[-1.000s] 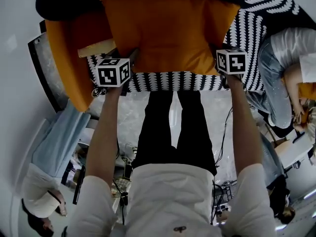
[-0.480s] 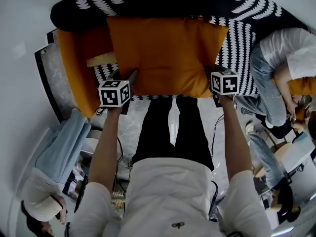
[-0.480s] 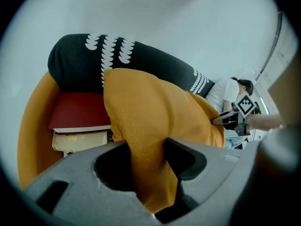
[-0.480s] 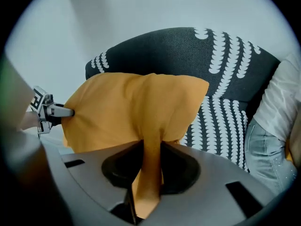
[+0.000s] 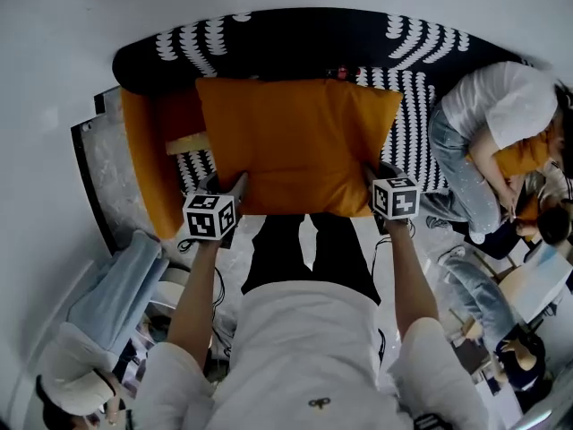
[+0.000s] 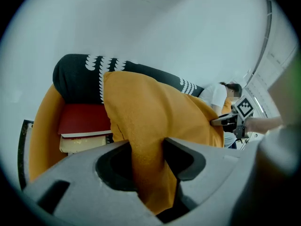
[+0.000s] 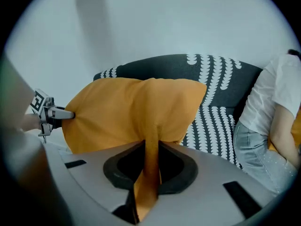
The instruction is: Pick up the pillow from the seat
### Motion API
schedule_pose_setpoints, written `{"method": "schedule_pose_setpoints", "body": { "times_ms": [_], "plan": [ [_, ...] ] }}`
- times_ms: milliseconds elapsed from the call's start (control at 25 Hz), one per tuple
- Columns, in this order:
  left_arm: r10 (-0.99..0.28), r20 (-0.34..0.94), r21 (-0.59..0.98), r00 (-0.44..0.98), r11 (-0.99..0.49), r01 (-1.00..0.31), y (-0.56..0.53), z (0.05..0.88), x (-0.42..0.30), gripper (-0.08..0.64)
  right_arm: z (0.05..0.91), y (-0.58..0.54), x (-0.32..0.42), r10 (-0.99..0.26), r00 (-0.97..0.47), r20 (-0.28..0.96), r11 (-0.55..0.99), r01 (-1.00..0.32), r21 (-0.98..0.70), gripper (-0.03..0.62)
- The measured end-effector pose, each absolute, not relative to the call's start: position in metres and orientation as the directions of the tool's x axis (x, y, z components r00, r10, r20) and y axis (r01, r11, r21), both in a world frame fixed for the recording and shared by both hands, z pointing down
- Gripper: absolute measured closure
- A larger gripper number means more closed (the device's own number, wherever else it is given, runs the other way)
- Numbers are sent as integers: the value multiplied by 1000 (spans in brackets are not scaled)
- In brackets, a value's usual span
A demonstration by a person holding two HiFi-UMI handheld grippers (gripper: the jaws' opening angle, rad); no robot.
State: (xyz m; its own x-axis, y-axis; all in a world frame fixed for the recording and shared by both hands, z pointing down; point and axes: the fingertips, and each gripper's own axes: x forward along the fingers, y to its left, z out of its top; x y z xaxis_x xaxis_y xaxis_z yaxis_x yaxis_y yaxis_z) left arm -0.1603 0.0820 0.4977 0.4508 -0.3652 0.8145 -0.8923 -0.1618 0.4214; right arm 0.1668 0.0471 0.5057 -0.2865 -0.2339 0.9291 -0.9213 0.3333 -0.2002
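Pillow [image 5: 300, 146] fabric is clamped between the left gripper [image 6: 148, 161] fingers, and its other corner between the right gripper [image 7: 150, 161] fingers. Both jaw pairs have just been closed tighter.

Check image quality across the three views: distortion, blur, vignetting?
Head view: heavy fisheye, sofa bows into an arc; pillow sharp, evenly lit. Left gripper view: black round vignette, left tool soft up close. Right gripper view: same vignette, pillow edges crisp.

Even indoor light, strong fisheye bending, dark vignetted corners, soft edges
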Motion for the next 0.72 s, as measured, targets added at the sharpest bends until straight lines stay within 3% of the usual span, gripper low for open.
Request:
{"method": "schedule_pose_setpoints", "body": {
  "times_ms": [720],
  "plan": [
    [-543,760,318,356,-167,-933,134,387,-135,376,390,96,194,-443,-318,838,370,-917,-152,534]
  ]
}}
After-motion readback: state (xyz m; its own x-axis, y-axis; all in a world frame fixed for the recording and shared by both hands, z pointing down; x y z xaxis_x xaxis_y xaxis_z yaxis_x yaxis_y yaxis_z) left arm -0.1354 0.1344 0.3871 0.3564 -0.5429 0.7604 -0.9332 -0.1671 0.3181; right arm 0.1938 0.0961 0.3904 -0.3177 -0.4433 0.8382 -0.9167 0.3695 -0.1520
